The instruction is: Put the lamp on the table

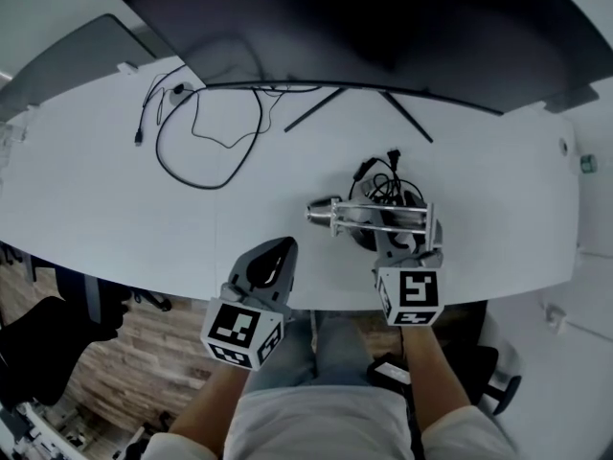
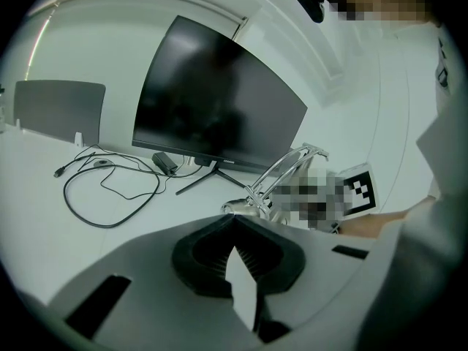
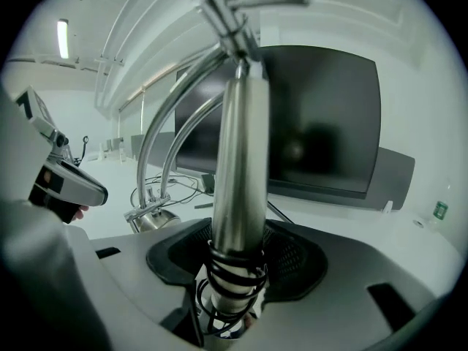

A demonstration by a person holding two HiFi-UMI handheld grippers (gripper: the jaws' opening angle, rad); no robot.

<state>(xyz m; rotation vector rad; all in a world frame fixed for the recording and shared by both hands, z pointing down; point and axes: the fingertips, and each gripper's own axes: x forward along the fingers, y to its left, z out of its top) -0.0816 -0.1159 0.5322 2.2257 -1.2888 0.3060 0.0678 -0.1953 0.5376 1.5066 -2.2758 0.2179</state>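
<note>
A chrome desk lamp (image 1: 374,217) stands on the white table (image 1: 96,199) near its front edge, its shade (image 1: 324,210) pointing left and a black cord bundled at its base. My right gripper (image 1: 407,242) is around the lamp's upright pole (image 3: 238,196). The pole stands between the jaws with a gap on each side, so this gripper (image 3: 238,258) is open; cord is wound round the pole's foot (image 3: 232,276). My left gripper (image 1: 270,262) hovers over the table's front edge to the left of the lamp (image 2: 281,174), its tips (image 2: 234,221) together and empty.
A large dark monitor (image 1: 364,27) on a splayed stand fills the back of the table. A loose black cable (image 1: 201,132) loops at the back left. A small bottle (image 1: 587,164) stands at the far right. A black chair (image 1: 38,343) sits below left on the wooden floor.
</note>
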